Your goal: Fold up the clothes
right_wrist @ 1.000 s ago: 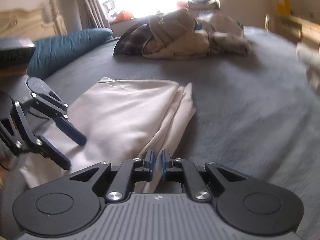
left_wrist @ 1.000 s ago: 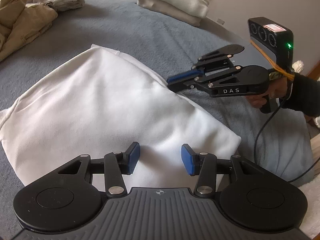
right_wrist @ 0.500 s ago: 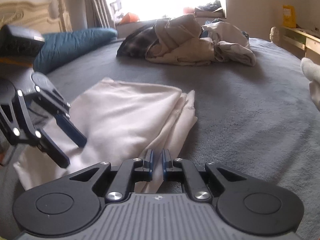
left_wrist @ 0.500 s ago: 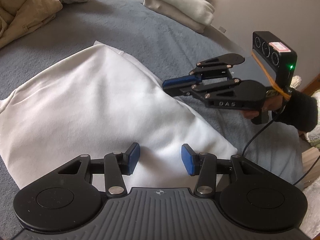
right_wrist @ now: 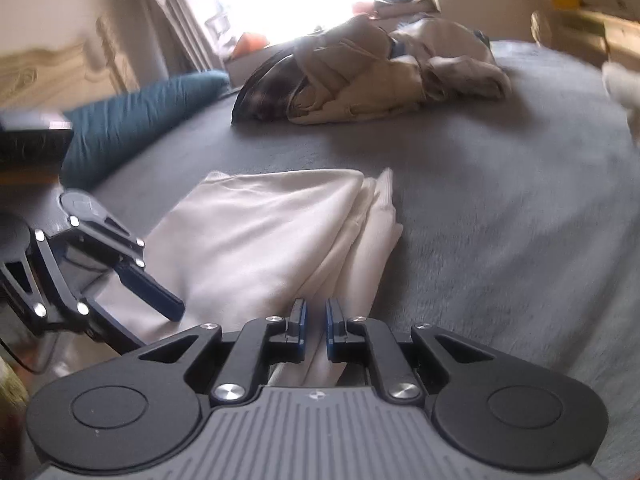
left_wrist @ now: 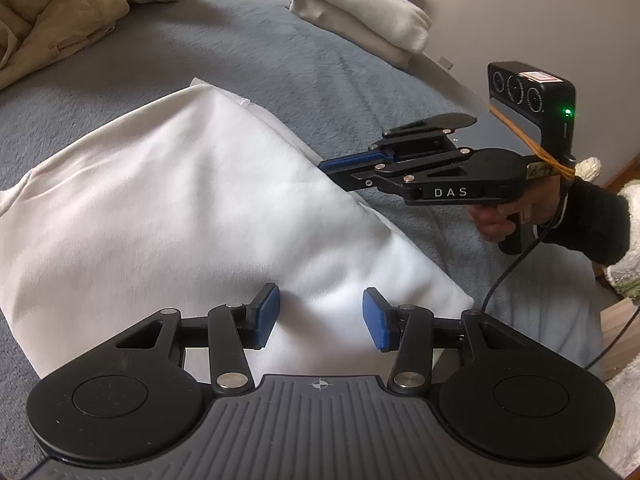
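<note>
The jaws of the left gripper (left_wrist: 319,318) stand apart with nothing between them, hovering over the near edge of the folded white garment (left_wrist: 180,216), which lies flat on the grey bed (left_wrist: 280,60). In this left wrist view the right gripper (left_wrist: 332,170) reaches in from the right, held by a hand (left_wrist: 500,220) in a dark sleeve, its blue tips at the garment's right edge and nearly together. A folded white stack (left_wrist: 360,16) sits farther back and a tan heap of clothes (left_wrist: 52,20) lies at the upper left. In the right wrist view the right gripper (right_wrist: 316,328) has its jaws almost together, a narrow gap between them; whether they pinch the garment's (right_wrist: 260,232) layered edge below I cannot tell. The left gripper (right_wrist: 160,300) hangs at the left over the cloth. Unfolded clothes (right_wrist: 380,72) and a teal pillow (right_wrist: 140,120) lie beyond.
</note>
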A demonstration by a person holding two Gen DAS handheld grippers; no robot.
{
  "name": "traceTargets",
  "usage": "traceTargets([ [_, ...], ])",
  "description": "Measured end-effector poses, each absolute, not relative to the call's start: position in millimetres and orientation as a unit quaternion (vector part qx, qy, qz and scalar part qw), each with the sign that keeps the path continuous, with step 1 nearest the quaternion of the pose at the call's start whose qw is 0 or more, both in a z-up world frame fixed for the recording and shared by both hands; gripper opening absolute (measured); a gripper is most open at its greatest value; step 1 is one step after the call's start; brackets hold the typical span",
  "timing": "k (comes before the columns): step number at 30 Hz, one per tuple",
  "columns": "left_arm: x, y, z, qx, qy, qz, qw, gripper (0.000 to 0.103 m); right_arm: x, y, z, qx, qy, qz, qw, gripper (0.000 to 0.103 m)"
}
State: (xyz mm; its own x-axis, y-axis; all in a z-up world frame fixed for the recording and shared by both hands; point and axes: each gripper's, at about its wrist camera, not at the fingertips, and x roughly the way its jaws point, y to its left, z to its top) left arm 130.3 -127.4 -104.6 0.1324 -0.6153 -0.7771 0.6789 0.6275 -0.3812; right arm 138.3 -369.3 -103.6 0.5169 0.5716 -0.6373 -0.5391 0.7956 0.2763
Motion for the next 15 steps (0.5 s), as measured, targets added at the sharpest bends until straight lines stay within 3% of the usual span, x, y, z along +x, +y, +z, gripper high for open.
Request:
traceTargets([
  [6,129,-129,-105,0.030,0.499,-0.426,0.754,0.046,126,-335,-104,-0.138,0.335,0.307,0.880,0.008],
  [15,127,-129,-106,0.030,0.501,-0.426,0.753,0.046,143,-337,-105,-0.114,0.338,0.316,0.879,0.008],
])
